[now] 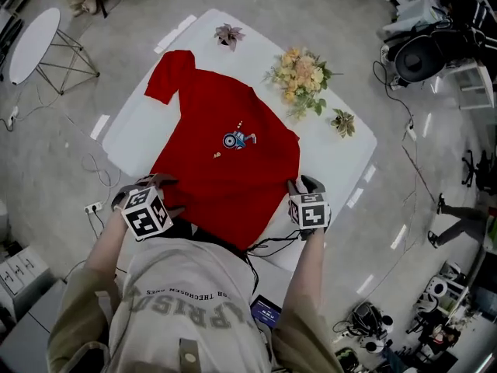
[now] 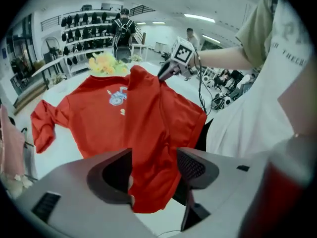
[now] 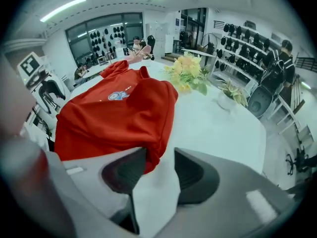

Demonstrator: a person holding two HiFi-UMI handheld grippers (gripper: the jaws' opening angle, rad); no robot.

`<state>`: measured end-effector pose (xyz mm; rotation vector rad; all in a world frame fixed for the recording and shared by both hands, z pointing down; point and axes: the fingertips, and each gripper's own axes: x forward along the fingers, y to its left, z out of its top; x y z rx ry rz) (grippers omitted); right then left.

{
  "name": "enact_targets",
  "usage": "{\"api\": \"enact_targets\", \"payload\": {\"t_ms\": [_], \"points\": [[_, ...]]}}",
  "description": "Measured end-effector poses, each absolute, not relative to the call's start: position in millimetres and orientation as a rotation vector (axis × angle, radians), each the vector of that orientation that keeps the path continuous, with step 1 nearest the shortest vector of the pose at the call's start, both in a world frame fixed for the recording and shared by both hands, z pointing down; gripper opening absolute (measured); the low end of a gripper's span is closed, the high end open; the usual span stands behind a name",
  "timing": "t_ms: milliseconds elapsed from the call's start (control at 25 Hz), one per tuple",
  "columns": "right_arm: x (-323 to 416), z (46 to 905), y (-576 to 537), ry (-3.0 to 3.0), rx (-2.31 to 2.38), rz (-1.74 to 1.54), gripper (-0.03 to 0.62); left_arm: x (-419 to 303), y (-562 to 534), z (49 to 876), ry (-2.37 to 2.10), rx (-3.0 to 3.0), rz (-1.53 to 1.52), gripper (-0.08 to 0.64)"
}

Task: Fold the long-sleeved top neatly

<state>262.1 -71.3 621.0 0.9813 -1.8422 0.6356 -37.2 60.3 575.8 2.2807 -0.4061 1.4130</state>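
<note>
Fabric decides everything here: the red long-sleeved top (image 1: 225, 158), a small printed emblem on its chest, lies spread across the white tabletop (image 1: 342, 158). Its hem is toward the person and spills slightly over the near edge. It looks light, soft and limp, so it should crease wherever it is dropped and slide easily on the smooth surface. A pinch at both hem corners, kept taut between them, seems the soundest hold. The left claw (image 2: 154, 162) stands wide open astride the left hem corner, with cloth hanging loose between the jaws, unpinched. The right claw (image 3: 159, 165) is narrower but also apart. The right hem corner brushes one pad while bare tabletop shows in the gap. Neither claw grips the top.
</note>
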Motion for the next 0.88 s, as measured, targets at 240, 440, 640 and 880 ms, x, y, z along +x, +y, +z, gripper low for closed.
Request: {"api": "enact_targets", "payload": {"t_ms": [240, 440, 640, 880], "points": [[261.1, 580.4, -59.1, -1.91, 1.118, 0.735, 0.256, -56.4, -44.2, 509.5, -0.465, 2.535, 1.341, 0.275], [251.5, 557.3, -54.7, -1.879, 1.309, 0.744, 0.255, -12.9, -131.2, 508.3, -0.325, 2.82, 1.532, 0.275], [243.6, 555.8, -61.8, -1.864, 1.355, 0.727, 0.255, 60.9, -170.5, 534.8, -0.097, 3.063, 1.672, 0.275], [242.8, 572.2, -63.8, -1.828, 1.357, 0.763, 0.255, 130.7, -178.6, 579.6, 0.179, 3.22, 1.785, 0.273]]}}
